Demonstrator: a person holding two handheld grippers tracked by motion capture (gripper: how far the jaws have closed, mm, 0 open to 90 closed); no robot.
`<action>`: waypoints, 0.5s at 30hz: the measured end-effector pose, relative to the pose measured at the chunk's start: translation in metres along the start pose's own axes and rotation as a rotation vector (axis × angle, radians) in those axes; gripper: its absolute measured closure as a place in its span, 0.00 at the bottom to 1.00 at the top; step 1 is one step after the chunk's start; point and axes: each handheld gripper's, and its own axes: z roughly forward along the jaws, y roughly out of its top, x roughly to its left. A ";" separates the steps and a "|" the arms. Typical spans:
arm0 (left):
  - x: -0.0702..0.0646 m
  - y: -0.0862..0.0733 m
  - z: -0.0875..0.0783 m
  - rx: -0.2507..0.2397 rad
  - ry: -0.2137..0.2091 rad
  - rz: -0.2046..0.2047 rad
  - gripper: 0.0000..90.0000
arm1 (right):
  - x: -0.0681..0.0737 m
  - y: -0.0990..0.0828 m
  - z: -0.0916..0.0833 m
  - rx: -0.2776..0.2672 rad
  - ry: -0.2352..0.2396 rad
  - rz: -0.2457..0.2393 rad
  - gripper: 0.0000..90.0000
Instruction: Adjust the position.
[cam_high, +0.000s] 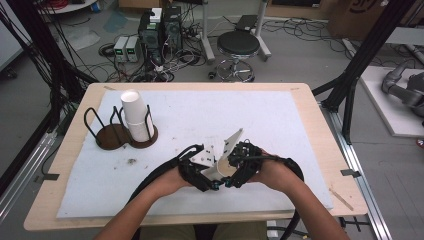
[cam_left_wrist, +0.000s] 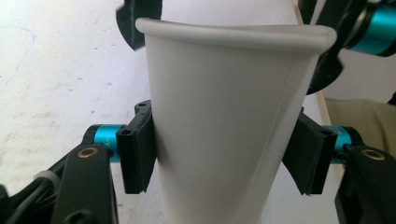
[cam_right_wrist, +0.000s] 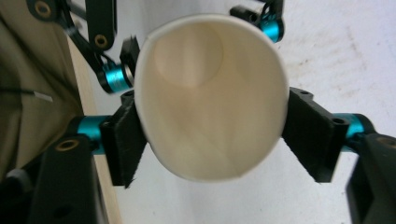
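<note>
Both claws, left (cam_left_wrist: 219, 154) and right (cam_right_wrist: 210, 144), are clamped on one paper cup (cam_high: 222, 169) near the desk's (cam_high: 300, 130) front edge, well apart from the cup stack (cam_high: 136, 116), probably to steady a handover.

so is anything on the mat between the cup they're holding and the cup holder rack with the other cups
Nothing visible. The paper cup is clamped between both hand-held grippers near the table's front edge, and the stretch of white mat toward the cup holder rack and its stack of cups shows only small stains.
</note>
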 end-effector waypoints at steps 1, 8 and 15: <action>0.000 -0.001 -0.001 -0.007 0.001 -0.008 0.38 | -0.001 -0.001 -0.002 -0.029 0.005 0.008 0.28; 0.004 -0.010 -0.005 -0.068 0.007 -0.057 0.39 | -0.008 -0.015 -0.017 -0.213 0.031 0.091 0.25; 0.009 -0.022 -0.014 -0.163 0.031 -0.127 0.38 | -0.010 -0.044 -0.022 -0.460 0.012 0.152 0.24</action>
